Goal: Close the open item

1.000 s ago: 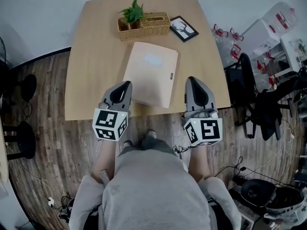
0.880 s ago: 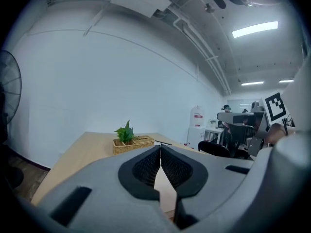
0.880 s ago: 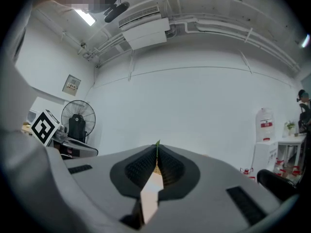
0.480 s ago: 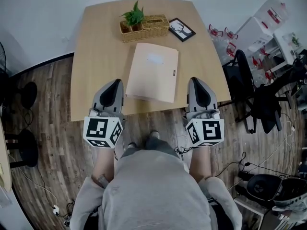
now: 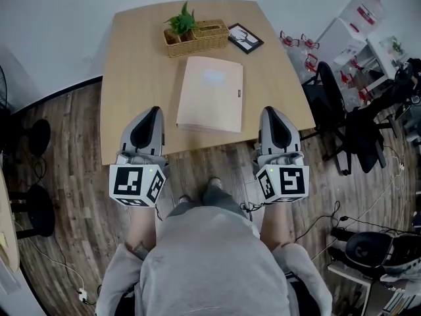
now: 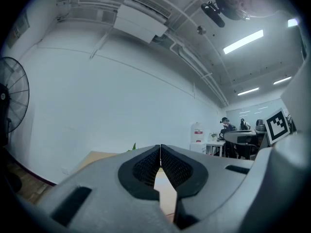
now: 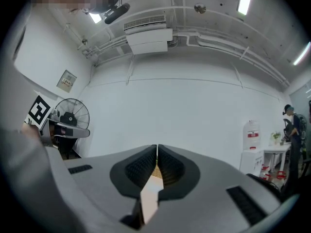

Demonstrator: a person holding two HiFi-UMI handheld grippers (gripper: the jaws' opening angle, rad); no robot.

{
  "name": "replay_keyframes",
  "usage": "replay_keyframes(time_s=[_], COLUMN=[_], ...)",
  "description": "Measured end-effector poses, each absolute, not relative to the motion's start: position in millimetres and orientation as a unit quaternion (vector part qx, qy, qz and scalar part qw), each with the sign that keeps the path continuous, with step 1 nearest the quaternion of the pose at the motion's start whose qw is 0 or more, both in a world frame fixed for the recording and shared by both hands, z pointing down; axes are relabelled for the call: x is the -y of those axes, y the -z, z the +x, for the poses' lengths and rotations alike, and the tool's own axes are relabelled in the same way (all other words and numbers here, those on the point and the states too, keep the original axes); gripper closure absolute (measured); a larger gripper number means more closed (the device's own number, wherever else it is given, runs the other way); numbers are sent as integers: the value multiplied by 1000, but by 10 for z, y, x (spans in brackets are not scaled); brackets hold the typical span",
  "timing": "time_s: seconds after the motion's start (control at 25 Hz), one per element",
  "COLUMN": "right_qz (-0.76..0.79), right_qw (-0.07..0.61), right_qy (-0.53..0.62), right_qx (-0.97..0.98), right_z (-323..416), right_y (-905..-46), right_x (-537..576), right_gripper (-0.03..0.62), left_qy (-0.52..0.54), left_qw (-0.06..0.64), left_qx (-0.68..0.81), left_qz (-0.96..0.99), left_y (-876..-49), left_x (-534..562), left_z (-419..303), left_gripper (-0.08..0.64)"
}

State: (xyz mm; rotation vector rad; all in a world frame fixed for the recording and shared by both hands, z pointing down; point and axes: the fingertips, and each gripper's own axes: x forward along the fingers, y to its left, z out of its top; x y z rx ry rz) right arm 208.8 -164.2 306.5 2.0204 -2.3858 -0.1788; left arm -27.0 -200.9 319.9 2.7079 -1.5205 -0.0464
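You hold the left hand-held gripper and right hand-held gripper clenched, empty, at the six-o'clock edge of the surface; the closed folder lies toward twelve o'clock.

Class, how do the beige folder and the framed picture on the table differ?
The beige folder is far larger than the framed picture. The folder is plain and pale; the picture has a dark frame. The folder lies centrally, the picture behind it to the right, set askew. Both are rectangular.

No legible text anywhere. Dark label on the folder: too small to read. Wall sign and red sticker on the water dispenser: unreadable.
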Motion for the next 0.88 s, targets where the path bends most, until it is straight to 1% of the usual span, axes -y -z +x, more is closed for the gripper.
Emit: replay_keyframes(time_s=[0.88], right_qz=[672], right_qw=[-2], right_qy=[75], right_qx=[737], right_z=[1930], right_y=[-2937], right_x=[1149], right_gripper=[578], left_qy=[27], left_qw=[7], left_qx=[478], left_qz=[878], left_y=[-3102], left_x=[1736], left_z=[-491], left_gripper=[550])
